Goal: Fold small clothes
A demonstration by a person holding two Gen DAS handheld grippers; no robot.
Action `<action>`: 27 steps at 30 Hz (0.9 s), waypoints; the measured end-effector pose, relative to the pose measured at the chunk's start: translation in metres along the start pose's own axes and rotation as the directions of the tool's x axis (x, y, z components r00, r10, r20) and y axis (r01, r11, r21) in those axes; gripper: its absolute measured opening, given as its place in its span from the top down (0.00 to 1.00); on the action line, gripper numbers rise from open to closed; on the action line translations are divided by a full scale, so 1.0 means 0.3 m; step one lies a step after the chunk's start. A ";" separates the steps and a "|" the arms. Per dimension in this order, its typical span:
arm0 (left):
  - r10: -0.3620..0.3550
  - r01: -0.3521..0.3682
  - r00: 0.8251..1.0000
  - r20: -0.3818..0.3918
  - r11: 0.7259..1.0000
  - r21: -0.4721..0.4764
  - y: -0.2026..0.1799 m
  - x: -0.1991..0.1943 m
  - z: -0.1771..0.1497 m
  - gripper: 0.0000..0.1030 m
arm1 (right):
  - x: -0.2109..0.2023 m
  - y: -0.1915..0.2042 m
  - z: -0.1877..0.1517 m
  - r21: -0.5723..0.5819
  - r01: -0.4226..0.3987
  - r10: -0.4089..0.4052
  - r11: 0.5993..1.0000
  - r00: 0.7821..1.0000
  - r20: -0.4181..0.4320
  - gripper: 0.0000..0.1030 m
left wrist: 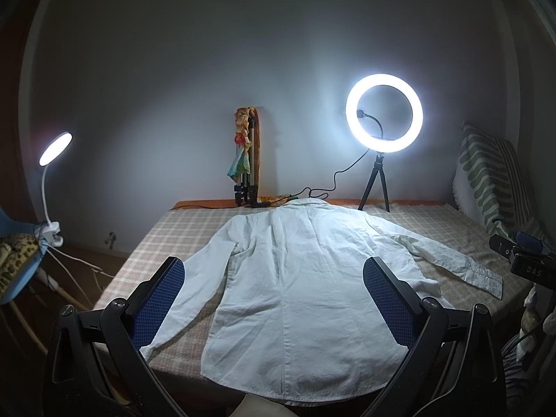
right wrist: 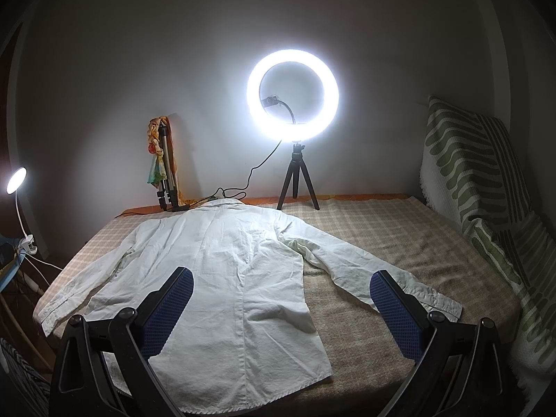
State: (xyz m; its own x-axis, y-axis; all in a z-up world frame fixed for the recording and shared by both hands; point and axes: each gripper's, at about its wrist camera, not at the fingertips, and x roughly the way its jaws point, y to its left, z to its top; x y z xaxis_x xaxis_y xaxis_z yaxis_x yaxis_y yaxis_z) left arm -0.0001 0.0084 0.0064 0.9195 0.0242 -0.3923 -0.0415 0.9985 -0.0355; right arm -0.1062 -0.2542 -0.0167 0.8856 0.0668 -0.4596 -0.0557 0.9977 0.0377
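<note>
A: White shirt (left wrist: 299,278) lies flat, back up, on the checked bed (right wrist: 399,243), collar far, sleeves spread.
B: Left gripper (left wrist: 274,299) and right gripper (right wrist: 281,309) hover wide open, empty.
A: Advice: pinch a sleeve cuff, fold inward, smooth wrinkles first.

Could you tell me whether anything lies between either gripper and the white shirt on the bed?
Nothing visible does. The white shirt lies flat with both sleeves spread, and the open left gripper and right gripper look straight onto it.
</note>
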 end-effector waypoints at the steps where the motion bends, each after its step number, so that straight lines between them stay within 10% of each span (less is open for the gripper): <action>1: 0.000 0.000 1.000 0.000 1.000 0.000 0.000 0.000 -0.001 0.01 | 0.000 0.000 0.000 0.000 -0.001 0.001 1.000 1.000 0.000 0.00; 27: -0.003 0.003 1.000 -0.004 1.000 0.007 -0.010 -0.001 0.005 0.01 | 0.005 0.000 -0.003 0.004 -0.004 0.004 1.000 1.000 -0.002 0.00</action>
State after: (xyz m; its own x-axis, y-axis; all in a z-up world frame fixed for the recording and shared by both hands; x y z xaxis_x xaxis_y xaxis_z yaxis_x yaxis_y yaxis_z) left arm 0.0003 0.0054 0.0079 0.9181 0.0206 -0.3958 -0.0355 0.9989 -0.0302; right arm -0.1052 -0.2540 -0.0180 0.8843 0.0705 -0.4615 -0.0573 0.9975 0.0426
